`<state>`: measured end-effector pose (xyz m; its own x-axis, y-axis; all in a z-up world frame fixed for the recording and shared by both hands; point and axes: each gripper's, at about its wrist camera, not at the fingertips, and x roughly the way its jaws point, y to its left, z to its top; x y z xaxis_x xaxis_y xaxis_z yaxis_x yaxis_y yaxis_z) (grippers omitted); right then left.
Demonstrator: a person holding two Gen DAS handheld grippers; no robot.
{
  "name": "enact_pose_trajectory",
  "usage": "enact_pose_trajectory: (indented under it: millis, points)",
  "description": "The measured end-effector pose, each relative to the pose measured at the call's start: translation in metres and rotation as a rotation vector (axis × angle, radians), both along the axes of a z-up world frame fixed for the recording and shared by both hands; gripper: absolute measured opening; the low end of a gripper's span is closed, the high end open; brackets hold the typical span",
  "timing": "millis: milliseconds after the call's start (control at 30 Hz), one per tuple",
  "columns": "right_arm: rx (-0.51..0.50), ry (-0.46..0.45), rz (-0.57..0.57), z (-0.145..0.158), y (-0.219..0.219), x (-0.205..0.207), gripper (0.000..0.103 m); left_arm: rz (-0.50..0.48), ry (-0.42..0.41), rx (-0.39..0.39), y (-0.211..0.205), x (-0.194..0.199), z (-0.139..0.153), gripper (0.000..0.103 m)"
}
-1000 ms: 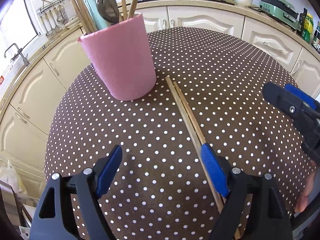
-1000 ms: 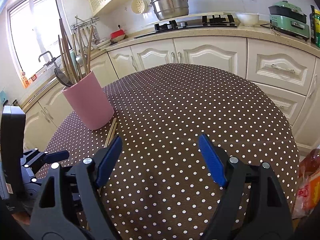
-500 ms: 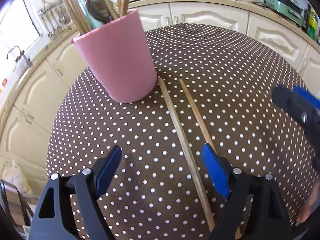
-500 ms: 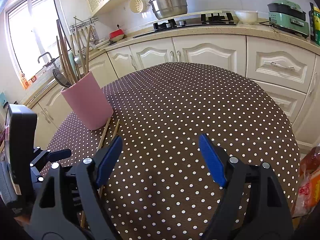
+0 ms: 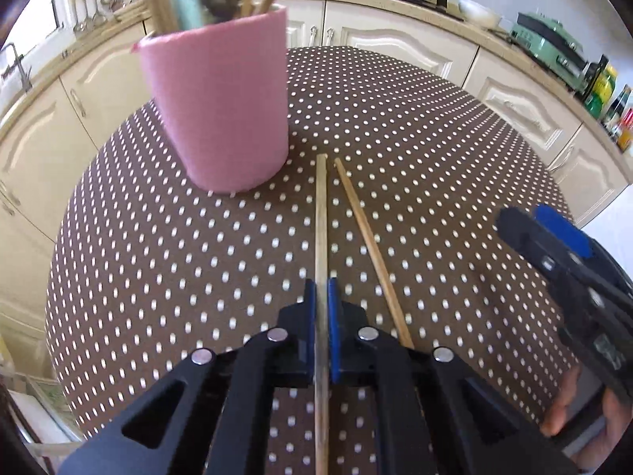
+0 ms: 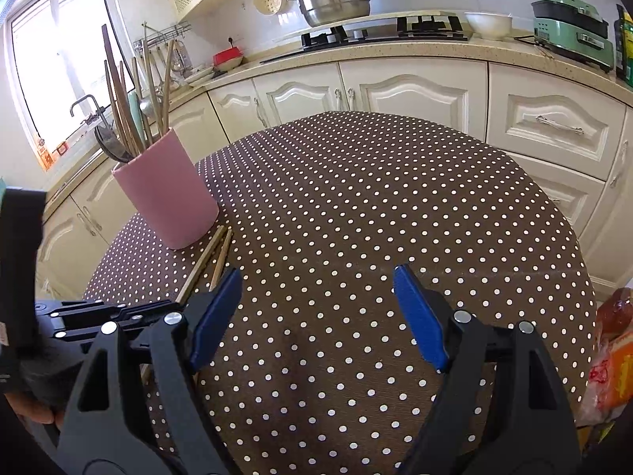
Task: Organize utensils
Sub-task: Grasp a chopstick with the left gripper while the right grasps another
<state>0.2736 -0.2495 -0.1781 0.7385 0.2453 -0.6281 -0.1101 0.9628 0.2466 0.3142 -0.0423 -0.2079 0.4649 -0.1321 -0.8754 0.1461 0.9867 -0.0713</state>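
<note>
My left gripper (image 5: 321, 297) has just closed and pinches one chopstick (image 5: 321, 217) lying on the dotted table (image 5: 198, 257), near the pink holder (image 5: 221, 111). The second chopstick (image 5: 368, 245) lies just right of it. My right gripper (image 6: 316, 308) hangs spread, empty.

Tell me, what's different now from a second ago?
The left gripper has just been closing and is now shut on one chopstick, which it lined up with by swinging over. The two chopsticks, first lying close together, got spread apart; the other chopstick lies loose on the table. The right gripper stayed open and still, and the pink cup stayed where it was.
</note>
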Motion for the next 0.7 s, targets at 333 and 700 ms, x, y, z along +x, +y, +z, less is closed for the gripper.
enact_pose_trajectory:
  millis: [333, 700]
  points:
    - [-0.128, 0.16, 0.217, -0.006, 0.062, 0.016, 0.078, 0.088, 0.01, -0.06, 0.053, -0.037, 0.005, 0.006]
    - [-0.237, 0.398, 0.339, -0.008, 0.1, 0.058, 0.034, 0.051, 0.091, 0.037, 0.067, -0.004, 0.002, 0.007]
